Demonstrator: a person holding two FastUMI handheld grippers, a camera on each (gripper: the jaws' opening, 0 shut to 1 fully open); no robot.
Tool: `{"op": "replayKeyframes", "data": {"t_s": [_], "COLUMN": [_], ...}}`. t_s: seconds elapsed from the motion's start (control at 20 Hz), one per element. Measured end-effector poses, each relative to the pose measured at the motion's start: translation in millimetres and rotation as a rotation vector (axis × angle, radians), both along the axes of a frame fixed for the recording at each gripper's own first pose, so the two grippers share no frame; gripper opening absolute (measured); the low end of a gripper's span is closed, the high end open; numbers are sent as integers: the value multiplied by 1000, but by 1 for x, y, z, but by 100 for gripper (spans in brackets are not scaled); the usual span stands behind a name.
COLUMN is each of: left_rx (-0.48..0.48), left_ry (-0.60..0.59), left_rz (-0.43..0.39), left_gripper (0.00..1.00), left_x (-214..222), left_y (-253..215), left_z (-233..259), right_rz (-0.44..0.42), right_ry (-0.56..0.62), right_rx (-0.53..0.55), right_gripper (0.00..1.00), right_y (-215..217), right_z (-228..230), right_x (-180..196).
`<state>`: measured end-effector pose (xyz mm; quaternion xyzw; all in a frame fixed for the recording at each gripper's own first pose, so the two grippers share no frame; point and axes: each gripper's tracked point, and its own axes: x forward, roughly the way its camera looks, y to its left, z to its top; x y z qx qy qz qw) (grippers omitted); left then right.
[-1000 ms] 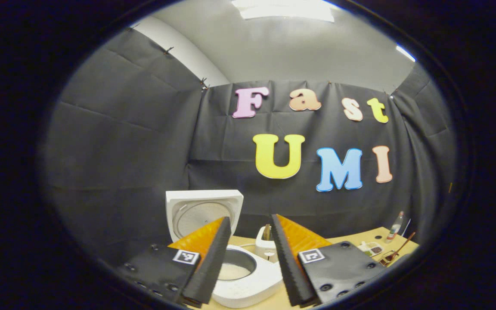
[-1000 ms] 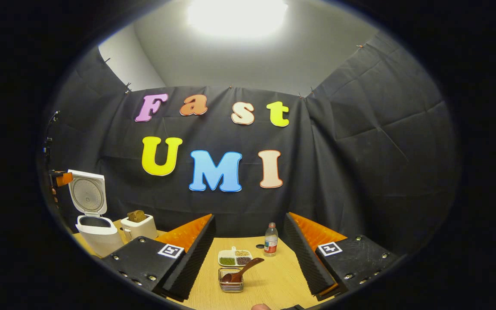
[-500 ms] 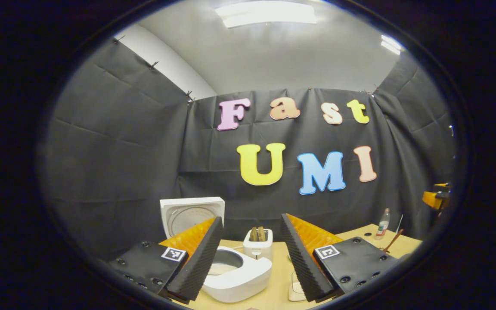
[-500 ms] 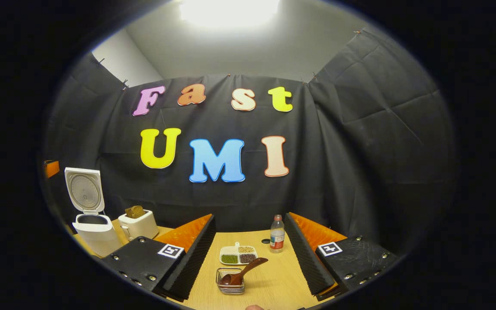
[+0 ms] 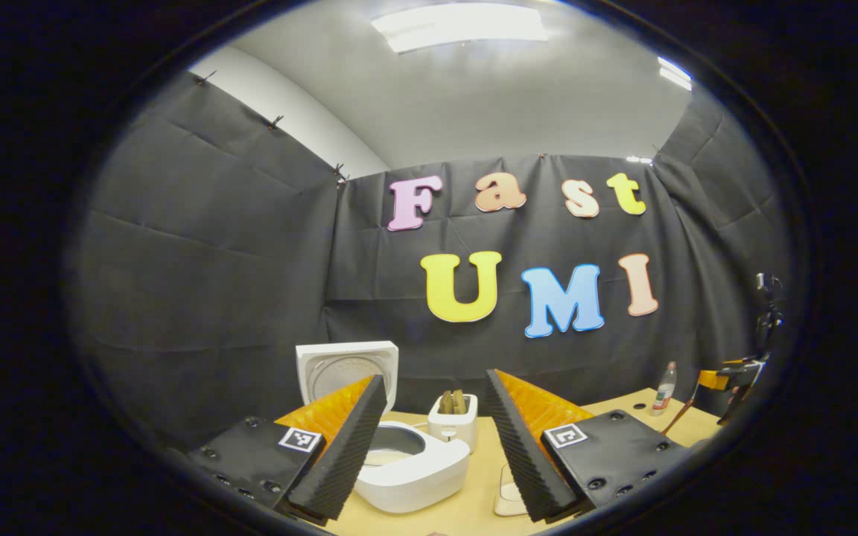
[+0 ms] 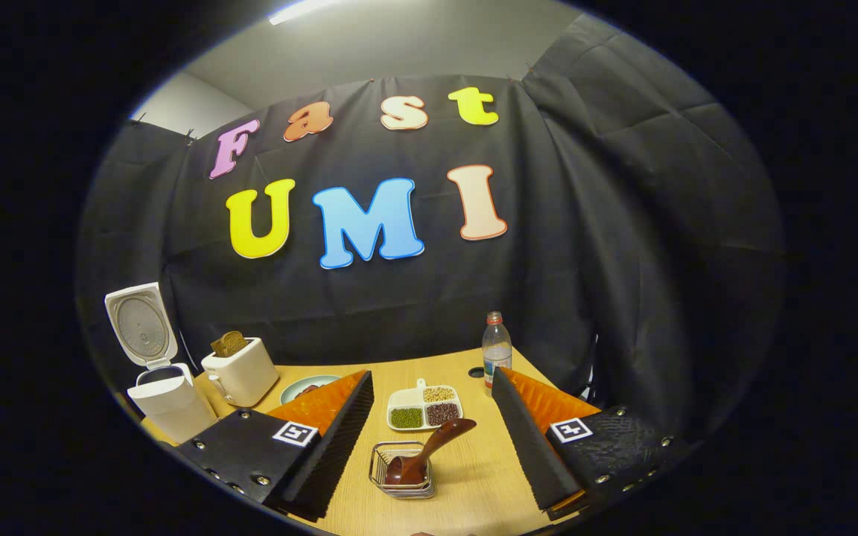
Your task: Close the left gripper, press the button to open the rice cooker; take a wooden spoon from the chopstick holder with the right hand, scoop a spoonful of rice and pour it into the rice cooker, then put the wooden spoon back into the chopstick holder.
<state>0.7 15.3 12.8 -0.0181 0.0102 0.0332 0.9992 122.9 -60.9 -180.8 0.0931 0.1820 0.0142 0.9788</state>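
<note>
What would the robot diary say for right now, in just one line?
rice cooker: lid open | wooden spoon: in chopstick holder | right gripper: open, above spoon | left gripper: open

The left gripper view faces the rice cooker (image 5: 410,465) close at 6 o'clock; the right gripper view sees it (image 6: 168,398) farther off at 8 o'clock.

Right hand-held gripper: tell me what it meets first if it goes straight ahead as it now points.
Probably the dark wooden spoon in the wire chopstick holder, centred between the open right hand-held gripper fingers; depth is unclear.
</note>
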Motion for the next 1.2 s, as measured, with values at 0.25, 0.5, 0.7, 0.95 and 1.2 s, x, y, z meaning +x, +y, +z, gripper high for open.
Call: {"op": "replayKeyframes", "data": {"t_s": [0.25,0.5,0.7,0.95,1.2], "left_rx": [16,45,57,65,64], "left_ry": [14,28,37,52,61], "left_rz": [32,58,65,76,83], "left_gripper": [93,93,93,89,89], "left_x": [-11,-23,-29,-33,-35], "left_y": [1,2,1,2,7], "left_z": [5,5,6,3,-1], "right_rz": [7,24,45,89,52], "right_ry": [104,210,289,351,356], "right_rx": [51,83,129,179,214], "right_gripper": [98,98,72,70,20], "right_y": [0,7,17,33,35], "right_z": [-50,-95,-122,-141,-146], "right_x": [7,11,13,13,23]}}
